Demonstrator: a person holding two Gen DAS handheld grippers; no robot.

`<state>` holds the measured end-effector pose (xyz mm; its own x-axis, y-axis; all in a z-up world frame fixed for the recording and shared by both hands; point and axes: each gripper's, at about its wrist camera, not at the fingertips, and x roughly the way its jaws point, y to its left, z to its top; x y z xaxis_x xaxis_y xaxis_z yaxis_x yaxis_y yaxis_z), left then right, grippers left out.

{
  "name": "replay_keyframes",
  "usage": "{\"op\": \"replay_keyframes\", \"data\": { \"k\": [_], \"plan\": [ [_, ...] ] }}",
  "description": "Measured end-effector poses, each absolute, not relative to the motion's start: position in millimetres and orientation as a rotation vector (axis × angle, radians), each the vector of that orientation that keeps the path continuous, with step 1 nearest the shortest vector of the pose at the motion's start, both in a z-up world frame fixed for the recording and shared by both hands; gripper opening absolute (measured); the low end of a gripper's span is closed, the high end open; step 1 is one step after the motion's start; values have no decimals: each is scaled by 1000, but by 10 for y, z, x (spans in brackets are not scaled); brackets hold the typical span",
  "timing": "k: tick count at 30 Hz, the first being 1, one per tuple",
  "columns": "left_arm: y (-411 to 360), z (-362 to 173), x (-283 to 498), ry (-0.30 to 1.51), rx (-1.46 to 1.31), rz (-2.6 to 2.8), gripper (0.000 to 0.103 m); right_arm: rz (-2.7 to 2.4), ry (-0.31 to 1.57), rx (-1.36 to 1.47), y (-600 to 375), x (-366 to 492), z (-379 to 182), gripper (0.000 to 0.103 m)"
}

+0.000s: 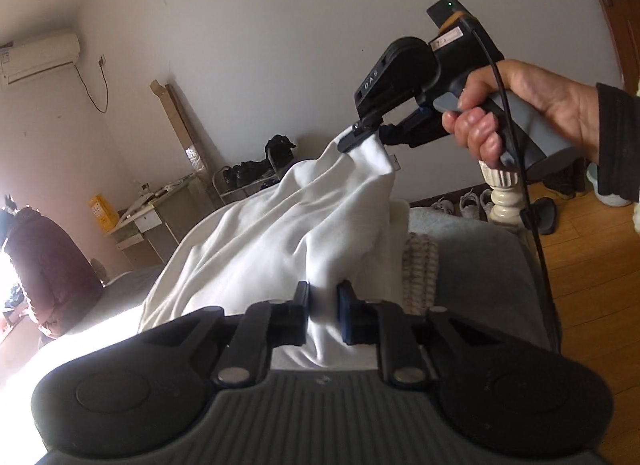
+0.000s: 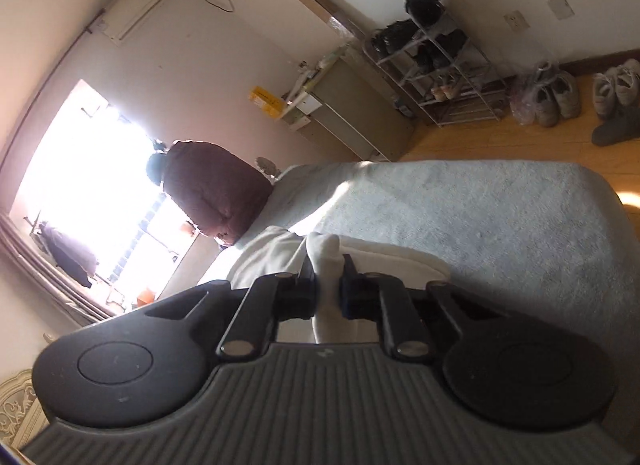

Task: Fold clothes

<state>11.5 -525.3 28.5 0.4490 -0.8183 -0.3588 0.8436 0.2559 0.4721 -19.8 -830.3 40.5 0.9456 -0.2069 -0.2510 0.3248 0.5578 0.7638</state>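
A soft white garment, smooth knit with deep loose folds, hangs stretched between two black plastic grippers above a bed's nubby pale grey blanket. The left gripper pinches one bunched edge; the right gripper, in a person's hand, is clamped on another corner, lifted higher.

Daylight is flooding through the window, blowing it out to white glare, leaving the room away from it dim, while fisheye distortion is bending walls at the edges.
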Motion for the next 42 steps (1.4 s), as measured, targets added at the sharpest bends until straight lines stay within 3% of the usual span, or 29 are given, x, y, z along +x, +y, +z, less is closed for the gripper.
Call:
{"op": "replay_keyframes", "data": {
  "k": [3, 7, 10, 11, 12, 17, 22, 28, 36, 39, 41, 42],
  "plan": [
    [-5191, 265, 37, -2, 720, -1107, 12, -251, 61, 892, -8314, -221, 578, 9],
    [-5227, 93, -29, 10, 792, -1115, 12, -350, 213, 878, -8455, -99, 138, 11],
    [-5253, 11, -58, 34, 800, -1135, 18, -383, 265, 1003, -8574, -159, -366, 29],
    [-5235, 24, -52, 39, 784, -1147, 27, -386, 229, 1049, -8605, -253, -412, 39],
    [-5199, 51, -28, 51, 759, -1165, 32, -395, 201, 1055, -8622, -334, -392, 41],
    [-4875, 218, 174, 136, 576, -1271, 48, -522, 45, 817, -8429, -714, 191, 42],
    [-4547, 350, 639, 252, 355, -1316, 51, -284, 76, 508, -7666, -474, 603, 41],
    [-4701, 454, 1661, 343, 206, -1131, 46, -145, 252, 252, -7026, 64, 396, 36],
    [-5475, 141, 2834, 472, 193, -1067, 47, -158, 208, 246, -6987, -88, 249, 36],
    [-5524, 61, 3239, 517, 154, -926, 57, -160, 191, 262, -6968, -95, 200, 36],
    [-5468, 248, 3196, 461, 130, -919, 45, -169, 183, 254, -6953, -78, 187, 36],
    [-5439, 343, 3152, 427, 117, -932, 45, -170, 181, 248, -6945, -78, 181, 37]
  ]
}}
